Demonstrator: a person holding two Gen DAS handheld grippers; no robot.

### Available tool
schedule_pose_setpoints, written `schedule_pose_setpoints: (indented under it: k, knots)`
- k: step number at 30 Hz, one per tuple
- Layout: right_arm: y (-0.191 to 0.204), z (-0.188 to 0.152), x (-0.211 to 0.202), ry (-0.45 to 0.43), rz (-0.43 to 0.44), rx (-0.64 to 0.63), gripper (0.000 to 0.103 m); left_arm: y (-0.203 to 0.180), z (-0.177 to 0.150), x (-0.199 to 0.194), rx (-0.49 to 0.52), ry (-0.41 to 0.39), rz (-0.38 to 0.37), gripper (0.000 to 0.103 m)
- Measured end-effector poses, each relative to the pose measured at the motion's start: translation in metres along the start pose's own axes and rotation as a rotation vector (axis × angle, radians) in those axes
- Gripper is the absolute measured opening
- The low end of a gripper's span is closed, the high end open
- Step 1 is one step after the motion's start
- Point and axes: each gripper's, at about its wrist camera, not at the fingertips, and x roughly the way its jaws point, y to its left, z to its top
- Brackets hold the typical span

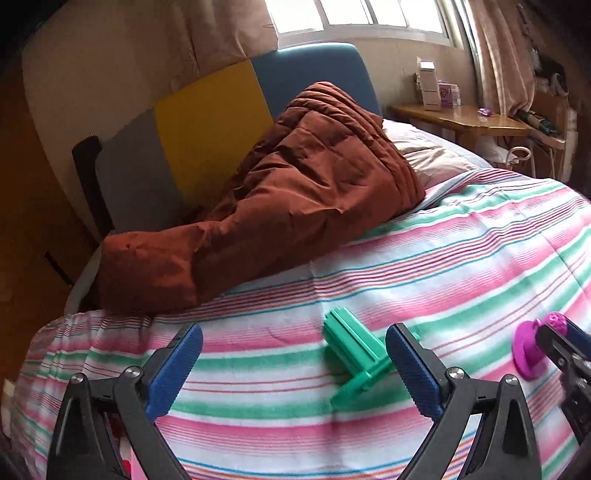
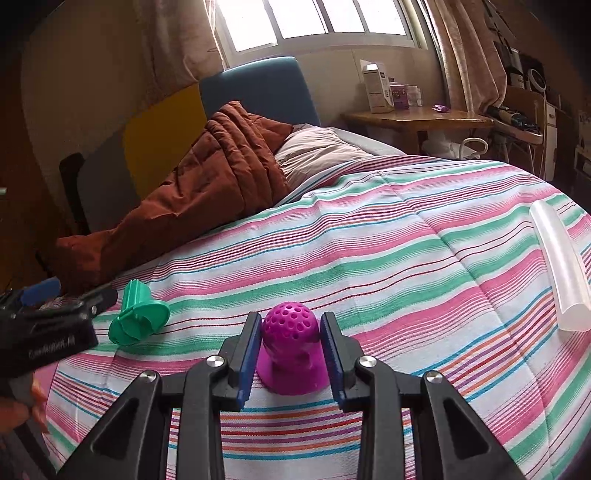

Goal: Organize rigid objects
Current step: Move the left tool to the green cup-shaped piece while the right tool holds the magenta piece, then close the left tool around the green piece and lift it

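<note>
We see a bedroom lit by a bright window [image 2: 317, 22] with pale curtains [image 1: 236, 29] at both sides. A bed fills most of both views, covered by a striped bedspread [image 2: 388, 240] in pink, green, white and thin blue and red lines. At its head stands a padded headboard [image 1: 207, 129] in grey, yellow and blue panels. A rumpled rust-brown quilt [image 1: 280, 192] lies heaped along the far left of the bed, partly over a pale pillow [image 2: 317, 151]. Beyond the pillow a wooden side table [image 2: 417, 120] holds a few small boxes [image 2: 376, 88]; we cannot read them.

On the bedspread's right edge lies a long translucent white tube [image 2: 561, 266], well apart from everything else. Nearer the middle left lies a green plastic piece [image 1: 354, 354] with a ribbed stem and flared base, on its side.

Our left gripper [image 1: 295, 373] hovers over the bedspread with its blue-padded jaws spread wide and nothing between them; the green piece lies just beside its right finger. Our right gripper [image 2: 291, 347] has its jaws drawn close around a magenta plastic piece [image 2: 291, 343], a perforated dome on a flared base that stands upright on the bedspread. The pads sit against the dome's sides, though we cannot tell how firmly they press.
</note>
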Motion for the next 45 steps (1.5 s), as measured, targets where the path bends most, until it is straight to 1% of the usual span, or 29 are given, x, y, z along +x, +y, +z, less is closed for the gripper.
schedule_pose_setpoints:
  k: [2, 3, 4, 5, 6, 8, 9, 11, 13, 15, 17, 20, 23, 28, 29, 30, 31, 32, 34, 37, 39, 41, 42, 44, 45]
  knots:
    - [-0.001, 0.0, 0.001, 0.001, 0.004, 0.005, 0.033, -0.008, 0.004, 0.013, 0.076, 0.042, 0.021, 0.1]
    - [-0.002, 0.0, 0.001, 0.002, 0.004, 0.008, 0.033, -0.012, 0.002, 0.016, 0.112, 0.049, 0.019, 0.1]
    - [-0.003, 0.0, 0.001, 0.001, 0.004, 0.012, 0.033, -0.014, -0.002, 0.014, 0.135, 0.035, 0.01, 0.1]
    - [-0.003, -0.001, 0.001, 0.0, 0.007, 0.016, 0.033, -0.014, -0.007, 0.01, 0.141, 0.014, 0.001, 0.1]
    - [-0.004, 0.0, 0.001, 0.001, 0.009, 0.019, 0.033, -0.015, -0.01, 0.007, 0.136, 0.014, -0.011, 0.1]
    - [-0.005, 0.0, 0.0, -0.002, 0.006, 0.026, 0.033, -0.015, -0.019, 0.002, 0.11, 0.03, -0.081, 0.1]
    - [-0.006, 0.0, 0.0, -0.002, 0.007, 0.029, 0.033, -0.018, -0.025, 0.0, 0.114, 0.041, -0.099, 0.1]
    - [-0.008, -0.001, -0.001, -0.005, 0.008, 0.034, 0.033, -0.023, -0.038, -0.004, 0.133, 0.05, -0.12, 0.1]
    - [-0.01, -0.001, -0.001, -0.007, 0.007, 0.044, 0.033, -0.024, -0.05, -0.011, 0.133, 0.036, -0.142, 0.1]
    - [-0.011, -0.001, -0.001, -0.007, 0.009, 0.049, 0.033, -0.02, -0.058, -0.019, 0.108, 0.012, -0.163, 0.1]
    - [-0.011, -0.001, -0.001, -0.007, 0.006, 0.049, 0.033, -0.015, -0.065, -0.028, 0.06, -0.005, -0.191, 0.1]
    - [-0.01, 0.0, -0.001, -0.006, 0.003, 0.045, 0.033, -0.01, -0.069, -0.036, 0.008, -0.023, -0.213, 0.1]
    - [-0.009, 0.0, -0.001, -0.006, -0.001, 0.044, 0.033, -0.01, -0.062, -0.035, -0.026, -0.015, -0.245, 0.1]
    - [-0.009, 0.0, -0.001, -0.007, -0.007, 0.042, 0.033, -0.013, -0.041, -0.021, -0.078, 0.011, -0.257, 0.1]
    - [-0.009, 0.0, -0.001, -0.007, -0.009, 0.04, 0.033, -0.015, -0.037, -0.018, -0.076, 0.018, -0.263, 0.095]
    - [-0.009, 0.0, 0.0, -0.007, -0.01, 0.039, 0.033, -0.017, -0.034, -0.015, -0.071, 0.026, -0.28, 0.089]
    - [-0.009, 0.0, 0.0, -0.007, -0.011, 0.038, 0.033, -0.019, -0.031, -0.011, -0.063, 0.04, -0.302, 0.078]
    - [-0.009, 0.0, 0.0, -0.007, -0.011, 0.037, 0.033, -0.023, -0.028, -0.009, -0.052, 0.052, -0.311, 0.07]
    - [-0.009, 0.0, -0.001, -0.007, -0.011, 0.037, 0.033, -0.026, -0.026, -0.006, -0.038, 0.058, -0.317, 0.069]
    - [-0.009, -0.001, 0.0, -0.007, -0.009, 0.039, 0.033, -0.027, -0.024, -0.005, -0.045, 0.049, -0.323, 0.068]
    - [-0.009, -0.001, 0.0, -0.008, -0.01, 0.039, 0.033, -0.028, -0.024, -0.003, -0.051, 0.05, -0.338, 0.064]
    - [-0.009, -0.001, 0.0, -0.007, -0.01, 0.038, 0.033, -0.031, -0.025, -0.001, -0.034, 0.057, -0.347, 0.047]
    - [-0.008, -0.001, 0.0, -0.006, -0.012, 0.036, 0.033, -0.033, -0.026, 0.001, -0.023, 0.068, -0.338, 0.044]
    - [-0.007, -0.001, 0.0, -0.006, -0.015, 0.033, 0.033, -0.032, -0.029, 0.005, -0.034, 0.09, -0.35, 0.035]
    - [-0.007, -0.001, 0.0, -0.005, -0.017, 0.032, 0.033, -0.03, -0.03, 0.006, -0.047, 0.092, -0.359, 0.035]
